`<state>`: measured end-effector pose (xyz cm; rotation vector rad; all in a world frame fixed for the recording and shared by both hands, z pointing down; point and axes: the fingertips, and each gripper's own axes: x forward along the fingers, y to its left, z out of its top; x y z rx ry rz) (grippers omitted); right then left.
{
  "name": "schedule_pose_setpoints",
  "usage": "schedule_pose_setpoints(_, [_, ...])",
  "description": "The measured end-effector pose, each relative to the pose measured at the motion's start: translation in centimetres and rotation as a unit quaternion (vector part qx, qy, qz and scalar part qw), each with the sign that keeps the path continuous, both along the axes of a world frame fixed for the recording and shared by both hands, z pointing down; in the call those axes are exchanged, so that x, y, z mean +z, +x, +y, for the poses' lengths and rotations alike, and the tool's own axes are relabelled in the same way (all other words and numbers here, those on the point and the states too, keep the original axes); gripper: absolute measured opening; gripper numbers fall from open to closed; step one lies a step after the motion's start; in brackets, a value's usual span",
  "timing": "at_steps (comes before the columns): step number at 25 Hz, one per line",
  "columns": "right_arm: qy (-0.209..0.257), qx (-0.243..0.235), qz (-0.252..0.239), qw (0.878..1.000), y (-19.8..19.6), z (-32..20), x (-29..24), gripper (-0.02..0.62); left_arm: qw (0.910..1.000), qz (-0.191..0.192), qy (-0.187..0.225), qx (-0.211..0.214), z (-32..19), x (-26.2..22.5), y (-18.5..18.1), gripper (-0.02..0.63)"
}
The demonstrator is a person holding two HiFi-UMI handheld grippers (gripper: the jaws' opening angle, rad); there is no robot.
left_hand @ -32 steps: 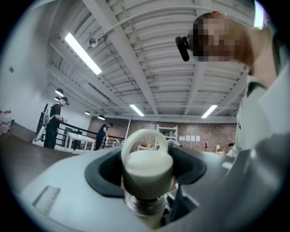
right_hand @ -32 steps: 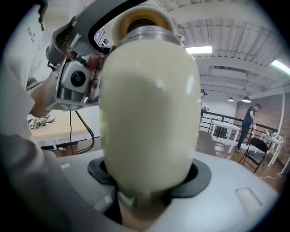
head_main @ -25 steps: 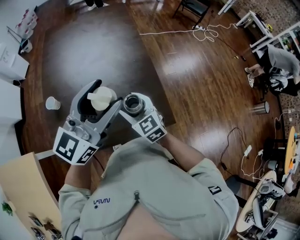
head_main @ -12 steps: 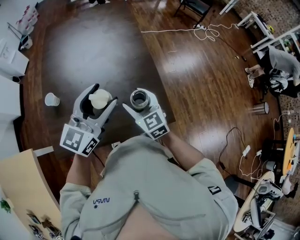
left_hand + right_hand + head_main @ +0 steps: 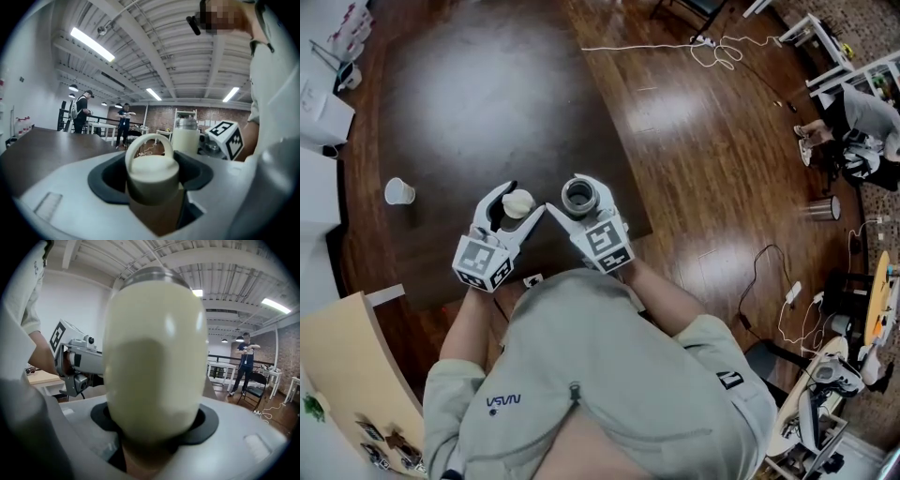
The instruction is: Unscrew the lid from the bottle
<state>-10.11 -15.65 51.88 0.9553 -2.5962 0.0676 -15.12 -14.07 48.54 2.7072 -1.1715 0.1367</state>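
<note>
The left gripper (image 5: 522, 200) has sunk toward the dark wooden table (image 5: 441, 103), pinching the cream loop-handled lid (image 5: 152, 174) left of centre. The right gripper (image 5: 579, 199) clamps the open cream, steel-rimmed bottle (image 5: 157, 357) beside it. Tipped carelessly, that smooth round bottle might slip.
</note>
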Motion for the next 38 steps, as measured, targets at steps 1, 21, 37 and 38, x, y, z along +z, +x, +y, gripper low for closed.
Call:
schedule_pose_setpoints(1, [-0.003, 0.001, 0.001, 1.000, 0.0, 0.0, 0.5, 0.298, 0.9999, -0.009, -0.006, 0.003, 0.1, 1.1, 0.1, 0.302])
schedule_pose_setpoints(21, [-0.071, 0.044, 0.027, 0.996, 1.5, -0.7, 8.8, 0.298, 0.9725, -0.195, -0.092, 0.089, 1.1, 14.4, 2.3, 0.302])
schedule_pose_setpoints(37, [-0.080, 0.051, 0.025, 0.995, 1.2, -0.8, 10.8, 0.298, 0.9431, -0.265, -0.162, 0.120, 2.7, 19.9, 2.2, 0.302])
schedule_pose_setpoints(38, [-0.077, 0.048, 0.027, 0.996, 1.1, -0.8, 10.8, 0.298, 0.9410, -0.269, -0.166, 0.120, 2.9, 20.2, 2.1, 0.302])
